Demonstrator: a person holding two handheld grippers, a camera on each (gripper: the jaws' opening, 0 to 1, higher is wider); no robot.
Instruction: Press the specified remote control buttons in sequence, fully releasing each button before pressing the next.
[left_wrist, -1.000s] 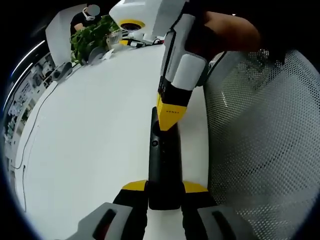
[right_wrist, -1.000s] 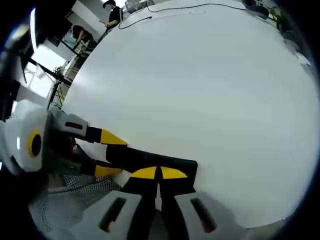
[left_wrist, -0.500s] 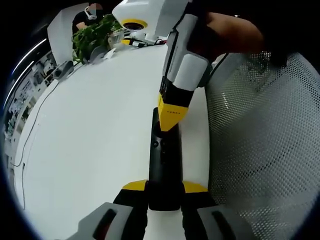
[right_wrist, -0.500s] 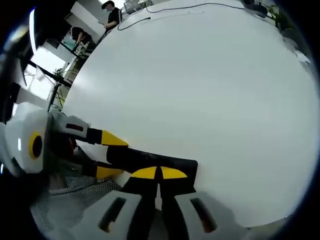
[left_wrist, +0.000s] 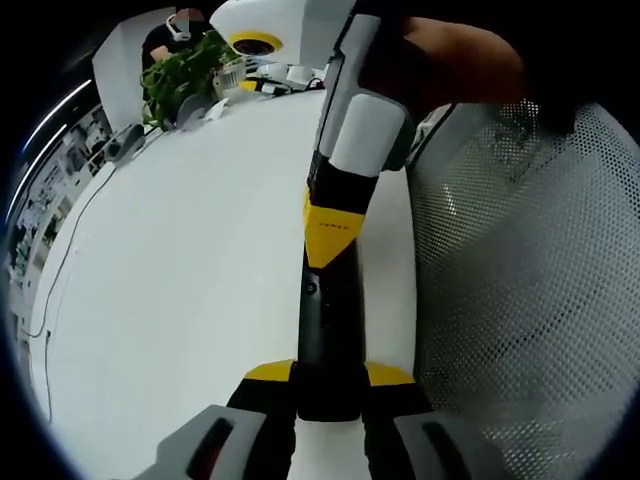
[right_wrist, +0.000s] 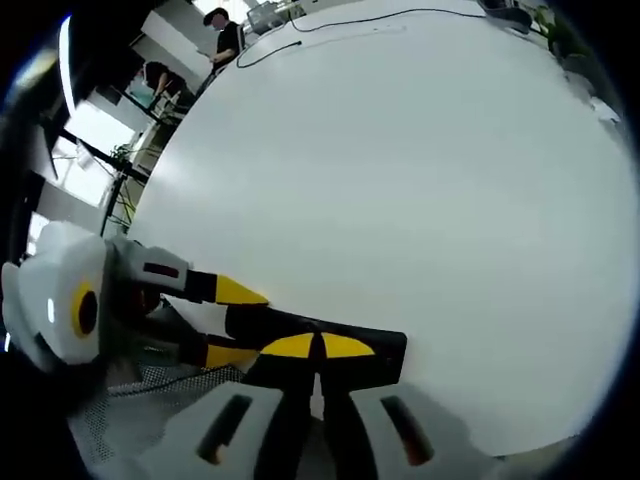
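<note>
A wide white table (left_wrist: 190, 260) takes up most of both views. At its far end in the left gripper view stand a leafy plant (left_wrist: 180, 70) and some small clutter, with a thin cable (left_wrist: 60, 270) trailing along the table's left side. A grey mesh chair back (left_wrist: 530, 290) rises just beside the table's near edge on the right. In the right gripper view a dark cable (right_wrist: 340, 18) lies across the far end of the table, and a person (right_wrist: 222, 35) stands beyond it.

The black remote (left_wrist: 326, 330) lies along the table's near edge. The left gripper (left_wrist: 328, 378) has its yellow-tipped jaws clamped on the remote's near end, one on each side. The right gripper (left_wrist: 330, 250) comes down from above, held by a hand (left_wrist: 450, 60); its jaws are closed together into one yellow point, and that point rests on the remote's top face near the far end, just past a small round button (left_wrist: 311, 289). In the right gripper view the closed tips (right_wrist: 318, 346) sit on the remote (right_wrist: 380, 350), with the left gripper (right_wrist: 225, 320) holding it from the left.
</note>
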